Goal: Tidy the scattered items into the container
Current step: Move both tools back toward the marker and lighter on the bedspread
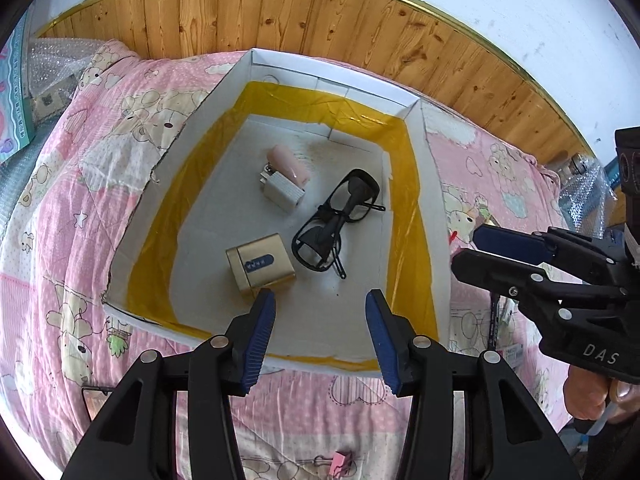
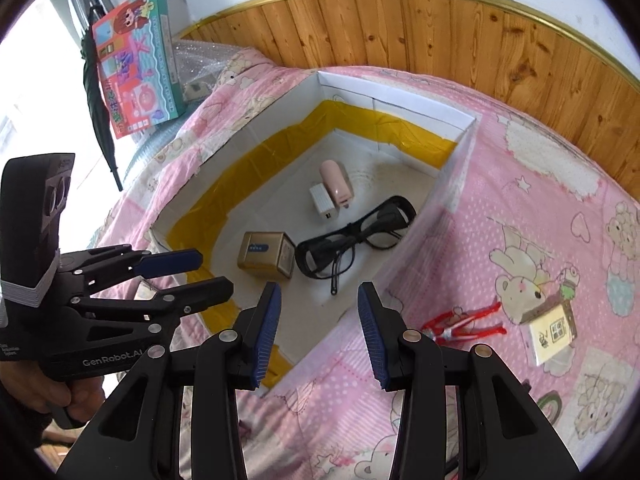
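Both claws are held spread and empty at the near rim of the box on the bed.

Just ahead of the left claw [image 1: 321, 336] the gold case [image 1: 261, 264] is seen inside the white box [image 1: 280, 66], with the black glasses [image 1: 335, 220] beyond and to its right, and the silver charger [image 1: 282, 192] and pink tube [image 1: 289, 163] farther ahead. To the right of the right claw [image 2: 319, 332], outside the box, a red figure [image 2: 464, 326] and a small card [image 2: 554, 334] are left on the pink quilt [image 2: 520, 168].

White box [image 1: 192, 132] holding folded black glasses [image 1: 336, 220], gold case [image 1: 262, 266], pink tube [image 1: 289, 163]
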`<act>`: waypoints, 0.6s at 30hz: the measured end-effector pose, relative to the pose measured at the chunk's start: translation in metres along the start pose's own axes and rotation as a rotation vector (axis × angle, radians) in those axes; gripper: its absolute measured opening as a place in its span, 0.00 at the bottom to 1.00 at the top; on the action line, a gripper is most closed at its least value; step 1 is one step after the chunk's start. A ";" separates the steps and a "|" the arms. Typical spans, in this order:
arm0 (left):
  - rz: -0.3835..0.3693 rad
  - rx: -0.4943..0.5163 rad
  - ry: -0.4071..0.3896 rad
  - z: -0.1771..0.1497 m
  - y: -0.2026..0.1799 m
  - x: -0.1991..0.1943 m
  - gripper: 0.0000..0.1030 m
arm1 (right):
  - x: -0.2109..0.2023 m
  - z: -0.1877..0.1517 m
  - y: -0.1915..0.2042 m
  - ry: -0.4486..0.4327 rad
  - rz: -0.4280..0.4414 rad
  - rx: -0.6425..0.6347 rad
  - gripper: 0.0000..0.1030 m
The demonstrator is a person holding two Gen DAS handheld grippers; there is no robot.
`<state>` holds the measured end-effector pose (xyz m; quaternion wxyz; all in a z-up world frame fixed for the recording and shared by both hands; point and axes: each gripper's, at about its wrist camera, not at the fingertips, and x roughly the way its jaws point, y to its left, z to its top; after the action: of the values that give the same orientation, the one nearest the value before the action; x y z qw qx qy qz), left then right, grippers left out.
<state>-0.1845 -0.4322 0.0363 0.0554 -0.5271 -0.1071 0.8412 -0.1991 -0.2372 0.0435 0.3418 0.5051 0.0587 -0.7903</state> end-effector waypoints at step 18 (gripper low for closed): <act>-0.058 0.087 -0.001 -0.013 -0.069 -0.003 0.47 | -0.030 -0.059 -0.049 -0.066 0.039 0.178 0.41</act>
<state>-0.1726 -0.3639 0.0496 0.1023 -0.5206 -0.0858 0.8433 -0.1762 -0.1592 0.0280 0.3124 0.5084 -0.0329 -0.8018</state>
